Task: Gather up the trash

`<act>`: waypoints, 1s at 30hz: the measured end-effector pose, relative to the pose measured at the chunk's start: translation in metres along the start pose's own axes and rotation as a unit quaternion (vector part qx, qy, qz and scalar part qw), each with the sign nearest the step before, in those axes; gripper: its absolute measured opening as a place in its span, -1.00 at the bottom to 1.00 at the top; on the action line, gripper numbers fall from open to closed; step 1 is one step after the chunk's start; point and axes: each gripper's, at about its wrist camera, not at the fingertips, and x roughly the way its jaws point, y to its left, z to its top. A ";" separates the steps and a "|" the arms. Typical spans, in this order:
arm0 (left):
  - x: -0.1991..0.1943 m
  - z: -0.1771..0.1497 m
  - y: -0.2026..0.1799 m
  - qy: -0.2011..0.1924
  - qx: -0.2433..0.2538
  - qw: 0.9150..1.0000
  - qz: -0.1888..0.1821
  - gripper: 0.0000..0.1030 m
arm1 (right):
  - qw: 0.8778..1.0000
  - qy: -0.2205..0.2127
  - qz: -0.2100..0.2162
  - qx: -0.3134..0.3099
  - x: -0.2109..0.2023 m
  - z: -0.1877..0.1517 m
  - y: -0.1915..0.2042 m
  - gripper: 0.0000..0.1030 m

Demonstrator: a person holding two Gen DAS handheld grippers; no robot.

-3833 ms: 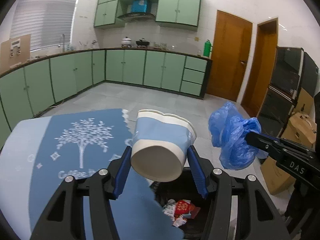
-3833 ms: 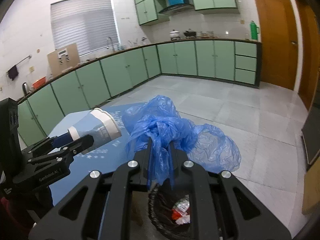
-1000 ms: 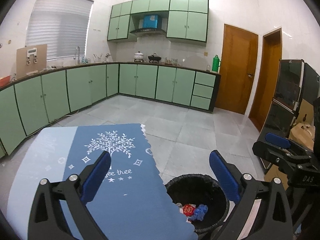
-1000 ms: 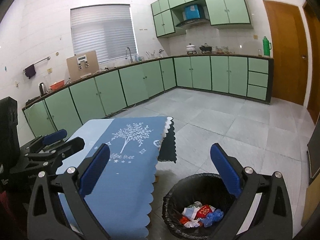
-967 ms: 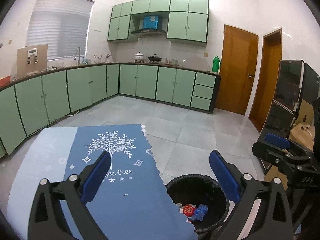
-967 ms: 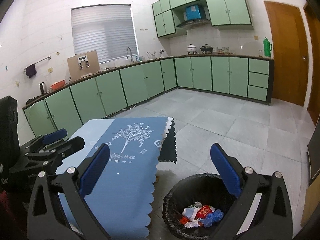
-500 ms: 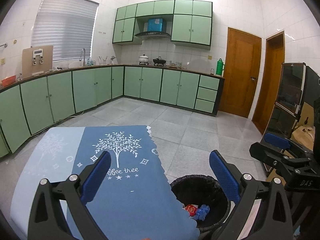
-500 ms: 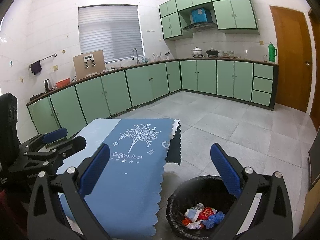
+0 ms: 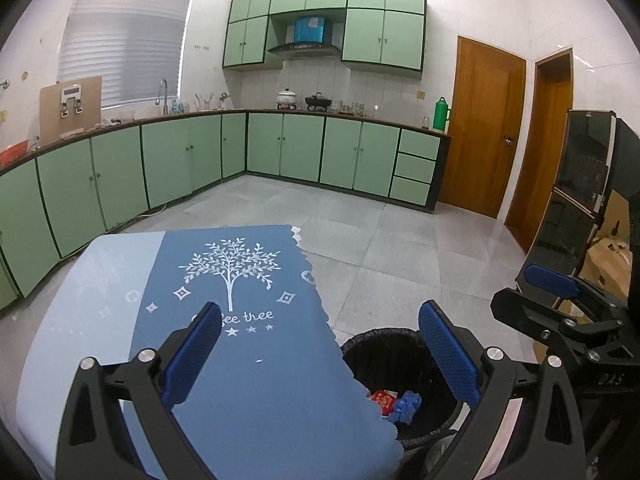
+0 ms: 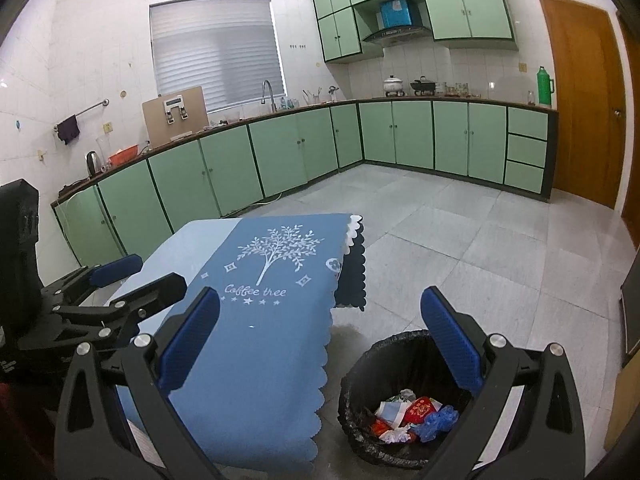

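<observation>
A black-lined trash bin (image 10: 376, 364) stands on the floor beside the table; it also shows in the left wrist view (image 9: 380, 344). Inside lie a crumpled blue bag (image 10: 438, 420), a red wrapper (image 10: 418, 408) and paper scraps. My left gripper (image 9: 320, 348) is open and empty above the table's near edge. My right gripper (image 10: 320, 336) is open and empty, above the gap between table and bin. The table (image 10: 208, 240) has a blue "Coffee tree" cloth (image 10: 256, 340) with a tiny white speck (image 10: 251, 326) on it.
Green kitchen cabinets (image 10: 412, 140) line the far walls. A wooden door (image 10: 584, 100) is at the right. A dark cabinet (image 9: 580, 184) and cardboard boxes (image 9: 608, 256) stand at the right in the left wrist view. Grey tiled floor (image 10: 460, 240) lies beyond the bin.
Both grippers have risen and drawn back a little from the table and bin over the last second. Earlier they held a paper cup and a blue bag, which they no longer hold.
</observation>
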 end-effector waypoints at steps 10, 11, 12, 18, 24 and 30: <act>0.006 -0.003 -0.002 0.008 0.002 1.000 0.004 0.88 | 1.000 0.003 -0.007 0.003 0.005 -0.003 -0.002 0.90; 0.007 -0.003 -0.002 0.009 0.002 1.000 0.004 0.88 | 1.000 0.004 -0.007 0.003 0.006 -0.003 -0.003 0.90; 0.008 -0.003 -0.002 0.010 0.002 1.000 0.004 0.88 | 1.000 0.006 -0.008 0.003 0.007 -0.004 -0.003 0.90; 0.010 -0.005 -0.002 0.014 0.002 1.000 0.004 0.88 | 1.000 0.010 -0.010 0.006 0.011 -0.006 -0.005 0.90; 0.011 -0.003 -0.002 0.014 0.001 1.000 0.007 0.88 | 1.000 0.013 -0.010 0.008 0.011 -0.007 -0.007 0.90; 0.011 -0.002 -0.002 0.014 0.002 1.000 0.008 0.88 | 1.000 0.014 -0.012 0.008 0.011 -0.008 -0.008 0.90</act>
